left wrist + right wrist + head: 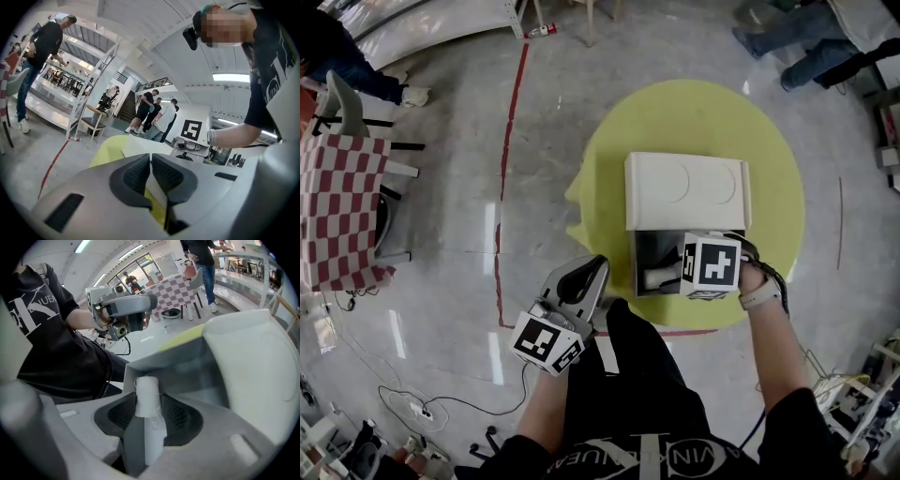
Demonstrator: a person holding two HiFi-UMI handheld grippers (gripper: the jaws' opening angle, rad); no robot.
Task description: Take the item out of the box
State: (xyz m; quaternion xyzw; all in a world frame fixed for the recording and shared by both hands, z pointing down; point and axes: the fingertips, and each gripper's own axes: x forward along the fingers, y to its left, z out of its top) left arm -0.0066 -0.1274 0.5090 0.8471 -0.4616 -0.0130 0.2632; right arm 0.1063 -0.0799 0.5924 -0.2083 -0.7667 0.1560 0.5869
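Note:
A white box stands on a round yellow mat, its lid folded back. My right gripper reaches into the box from the right. In the right gripper view a white spool of thread stands upright between the pads of my right gripper, and the jaws are spread wide around it. The grey box wall rises just behind. My left gripper hangs in the air left of the box, with its pads together and nothing between them.
A red line runs across the grey floor left of the mat. A checkered tablecloth and a chair stand at the far left. Cables lie on the floor at lower left. People stand in the background.

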